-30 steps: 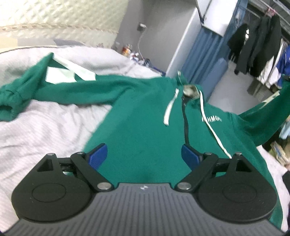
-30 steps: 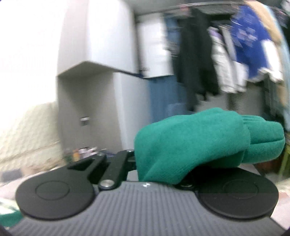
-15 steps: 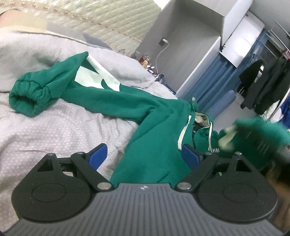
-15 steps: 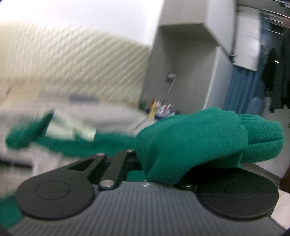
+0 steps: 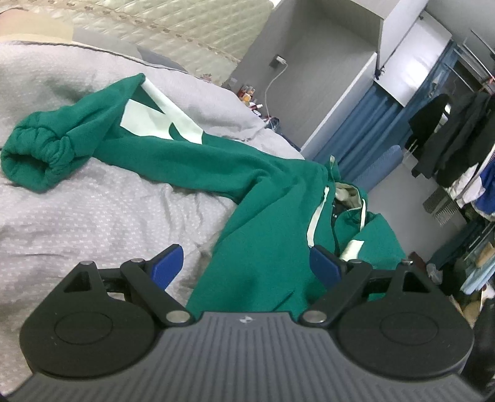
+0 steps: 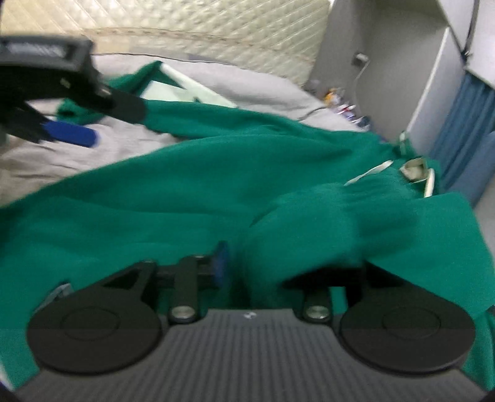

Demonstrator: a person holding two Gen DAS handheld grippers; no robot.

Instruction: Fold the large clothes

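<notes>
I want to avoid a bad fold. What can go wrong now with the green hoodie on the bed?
1. The right gripper is opening with the folded-in sleeve cuff between its jaws; the cuff may land bunched.
2. The white drawstrings lie loose and could get trapped crooked inside the green fleece hoodie.
3. The open left gripper hovers low over the hem and may drag it.

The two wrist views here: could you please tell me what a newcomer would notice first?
A bright green hoodie sprawls across the grey bedspread, one sleeve with a pale patch stretched toward the quilted headboard. The right gripper, jaws opening, has a bunched sleeve cuff between them, while the left gripper hovers open.
</notes>
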